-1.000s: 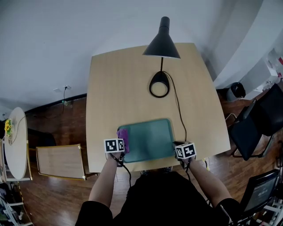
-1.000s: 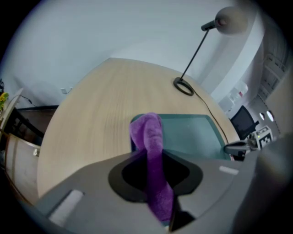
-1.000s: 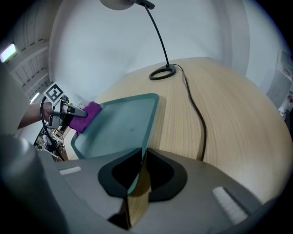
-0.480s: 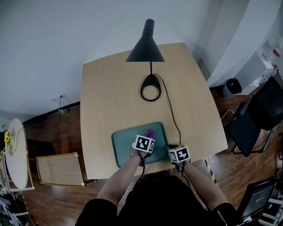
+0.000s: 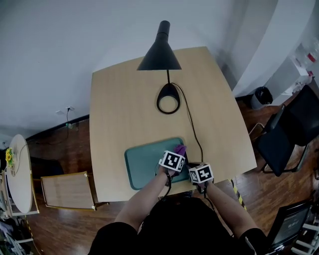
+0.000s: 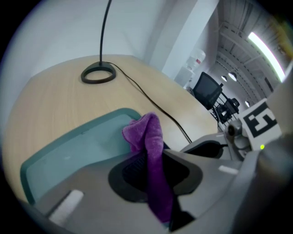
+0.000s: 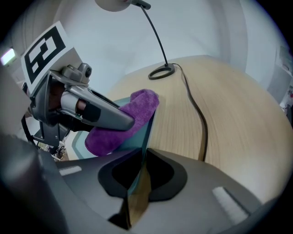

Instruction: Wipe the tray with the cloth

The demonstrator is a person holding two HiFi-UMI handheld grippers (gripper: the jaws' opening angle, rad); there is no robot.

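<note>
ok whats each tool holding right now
left tool: closed on the purple cloth
right tool: closed on the edge of the teal tray

Head view: my left gripper [image 5: 176,155] covers most of the cloth [image 5: 180,149] — only a purple tip shows. The tray [image 5: 144,164] has its near-right corner hidden under that and my right gripper [image 5: 197,169]. Right gripper view: the lamp [image 7: 120,3] head is cut off by the top edge — shade shape unreadable.
</note>
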